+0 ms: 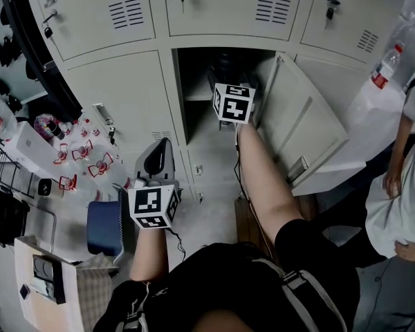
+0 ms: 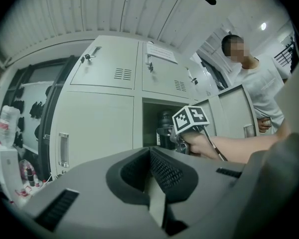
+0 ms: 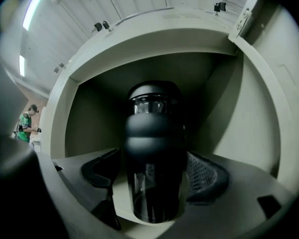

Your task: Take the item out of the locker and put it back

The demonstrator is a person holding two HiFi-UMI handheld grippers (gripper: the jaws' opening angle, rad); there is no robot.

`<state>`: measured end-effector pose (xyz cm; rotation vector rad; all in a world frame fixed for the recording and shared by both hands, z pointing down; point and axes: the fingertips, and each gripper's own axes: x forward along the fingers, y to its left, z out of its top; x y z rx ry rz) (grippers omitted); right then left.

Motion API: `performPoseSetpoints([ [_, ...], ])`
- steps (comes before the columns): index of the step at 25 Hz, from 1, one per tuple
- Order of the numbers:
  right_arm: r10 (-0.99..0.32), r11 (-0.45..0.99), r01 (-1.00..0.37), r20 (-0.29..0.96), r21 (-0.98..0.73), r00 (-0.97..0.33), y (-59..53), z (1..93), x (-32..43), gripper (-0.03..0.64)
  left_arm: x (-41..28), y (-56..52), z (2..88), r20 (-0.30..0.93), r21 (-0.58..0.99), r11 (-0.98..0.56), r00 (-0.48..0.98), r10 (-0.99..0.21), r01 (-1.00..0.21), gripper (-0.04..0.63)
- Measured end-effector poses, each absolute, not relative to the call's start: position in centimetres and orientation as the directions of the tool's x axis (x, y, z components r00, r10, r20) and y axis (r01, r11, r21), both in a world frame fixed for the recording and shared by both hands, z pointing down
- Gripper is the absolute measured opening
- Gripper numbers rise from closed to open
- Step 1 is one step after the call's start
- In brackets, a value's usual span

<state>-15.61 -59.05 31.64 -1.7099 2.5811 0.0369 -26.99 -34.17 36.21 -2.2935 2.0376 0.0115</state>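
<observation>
The dark bottle [image 3: 152, 133] stands upright inside the locker [image 3: 229, 113], between the wide-open right tongs [image 3: 154, 172], whose pads do not press it.

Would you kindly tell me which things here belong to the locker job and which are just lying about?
Job:
- dark bottle, standing between the open jaws of the right gripper
- open locker
- its door

Lying about:
- blue seat
- red-and-white objects beside the lockers
- red-capped bottle
</observation>
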Motion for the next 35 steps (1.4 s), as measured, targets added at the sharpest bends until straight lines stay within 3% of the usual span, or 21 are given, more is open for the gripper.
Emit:
performPoseSetpoints([
  [14, -0.903, 0.428, -0.901, 0.005, -0.066, -0.43, -60.1, 32.6, -16.2, 0.394, -28.3, -35.0, 36.6, -0.048, -0.053, -0.113, 0.115, -0.992, -0.992, 0.012],
  [29, -0.845, 0.513, -0.833, 0.052, -0.208, -0.533, -53.6, 34.1, -16.3, 0.394, -26.9, -34.5, 36.6, -0.052, -0.055, -0.116, 0.118, -0.992, -0.992, 0.012],
  [35, -0.819, 0.562, -0.808, 0.017, -0.176, -0.573, -48.6, 35.0, -15.7, 0.394, -25.8, -33.2, 36.4, -0.068, -0.043, -0.113, 0.116, -0.991, -0.993, 0.012],
])
